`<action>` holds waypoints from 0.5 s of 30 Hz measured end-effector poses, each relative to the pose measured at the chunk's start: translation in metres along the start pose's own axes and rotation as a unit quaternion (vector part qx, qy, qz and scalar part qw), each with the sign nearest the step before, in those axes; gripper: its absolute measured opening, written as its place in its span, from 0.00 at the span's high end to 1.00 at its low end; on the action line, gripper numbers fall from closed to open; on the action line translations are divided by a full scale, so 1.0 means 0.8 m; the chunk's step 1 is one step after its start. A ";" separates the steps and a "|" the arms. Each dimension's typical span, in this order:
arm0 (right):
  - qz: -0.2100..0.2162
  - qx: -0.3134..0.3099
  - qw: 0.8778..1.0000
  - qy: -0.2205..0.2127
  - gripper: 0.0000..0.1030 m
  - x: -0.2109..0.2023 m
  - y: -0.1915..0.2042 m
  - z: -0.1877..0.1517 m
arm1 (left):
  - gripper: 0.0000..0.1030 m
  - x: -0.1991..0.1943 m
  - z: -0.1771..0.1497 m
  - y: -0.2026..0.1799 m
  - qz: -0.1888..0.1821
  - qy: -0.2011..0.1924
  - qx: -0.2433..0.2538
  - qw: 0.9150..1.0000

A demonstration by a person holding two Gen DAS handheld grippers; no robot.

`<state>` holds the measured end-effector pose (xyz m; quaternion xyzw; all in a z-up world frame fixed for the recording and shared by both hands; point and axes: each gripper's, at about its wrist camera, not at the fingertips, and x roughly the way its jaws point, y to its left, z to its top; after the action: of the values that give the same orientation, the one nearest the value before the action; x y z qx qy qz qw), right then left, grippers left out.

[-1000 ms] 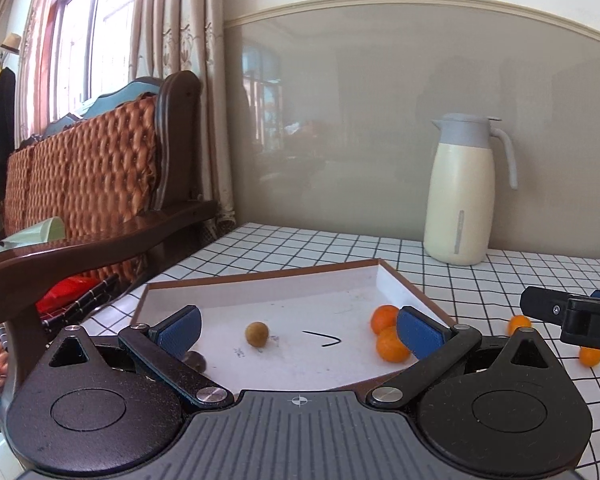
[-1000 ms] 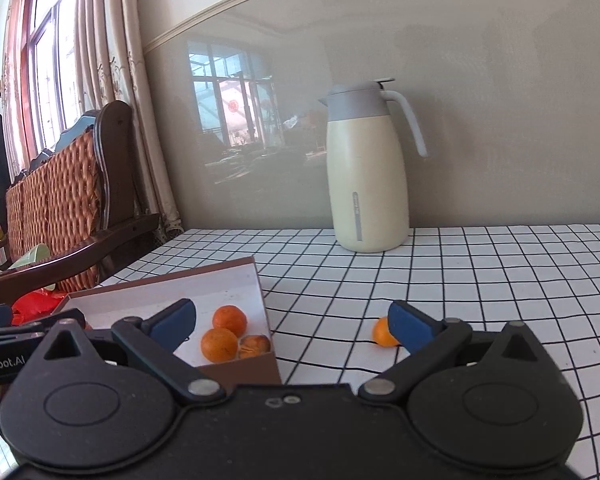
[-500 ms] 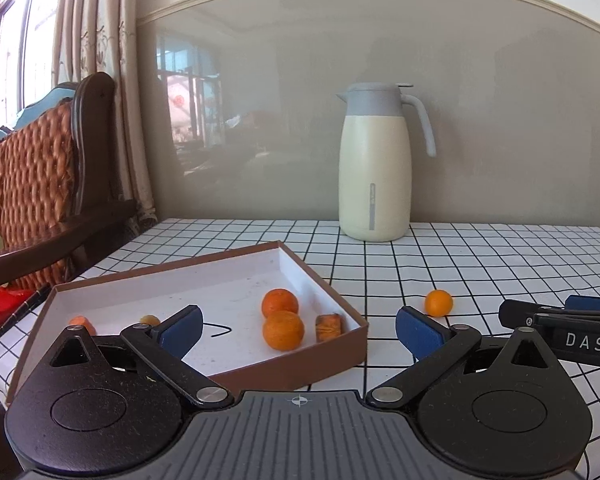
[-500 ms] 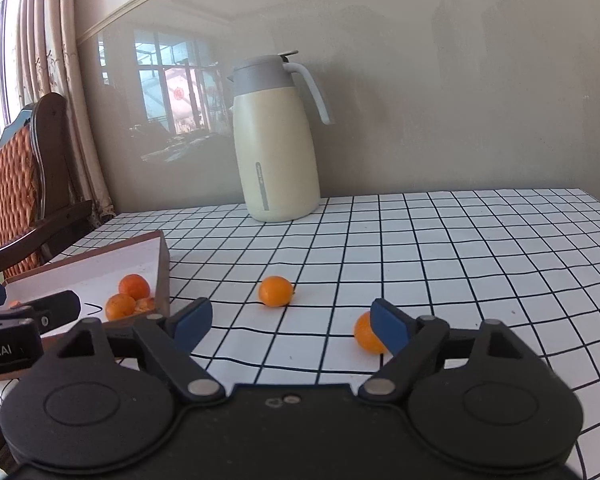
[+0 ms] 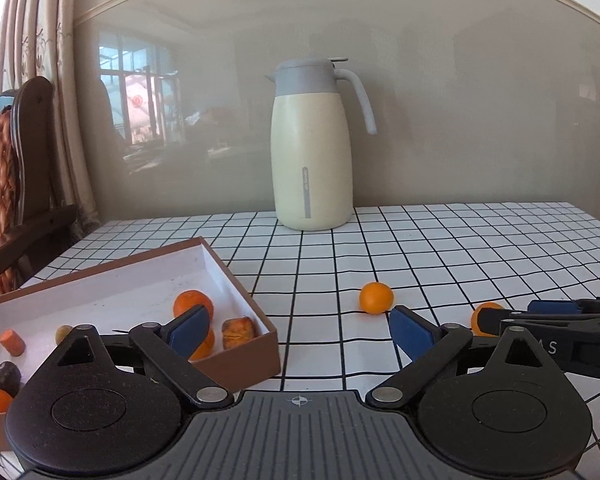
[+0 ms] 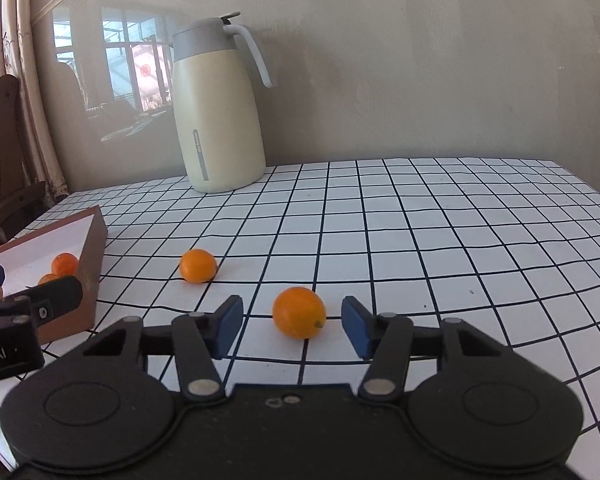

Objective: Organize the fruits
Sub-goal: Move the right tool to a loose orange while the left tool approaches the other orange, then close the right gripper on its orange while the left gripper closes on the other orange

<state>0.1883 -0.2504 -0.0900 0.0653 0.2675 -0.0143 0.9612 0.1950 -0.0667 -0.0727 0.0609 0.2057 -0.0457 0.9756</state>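
Note:
Two small oranges lie loose on the checked tablecloth. The near orange (image 6: 299, 312) sits between the blue pads of my right gripper (image 6: 292, 330), whose jaws are closing; gaps still show on both sides of it. The far orange (image 6: 198, 265) lies further left, also seen in the left wrist view as an orange (image 5: 376, 298) ahead of my left gripper (image 5: 300, 330), which stands wide, its jaws closing a little, nothing between them. A brown box (image 5: 236, 364) with white inside holds several fruits, at the left.
A cream thermos jug (image 5: 312, 160) with a grey lid stands at the back of the table by the wall. A wooden chair (image 5: 16, 184) and curtains are beyond the table's left edge. The right gripper's fingers (image 5: 540, 316) reach in from the right.
Both views have swung right, from the box to the loose oranges. My right gripper's jaws have narrowed around the near orange. The left gripper moved off the box toward the far orange.

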 end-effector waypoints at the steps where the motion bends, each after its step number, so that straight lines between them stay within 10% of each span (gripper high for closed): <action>1: 0.001 0.001 1.000 0.002 0.61 0.004 -0.001 0.001 | 0.06 0.003 0.001 -0.004 -0.002 0.000 0.001 1.000; 15: 0.015 0.010 0.999 0.028 0.76 0.038 -0.010 -0.001 | 0.09 0.043 0.007 -0.033 -0.022 0.001 0.019 1.000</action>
<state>0.2136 -0.2584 -0.1075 0.0792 0.2928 -0.0002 0.9529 0.2257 -0.0956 -0.0847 0.0752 0.2068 -0.0713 0.9729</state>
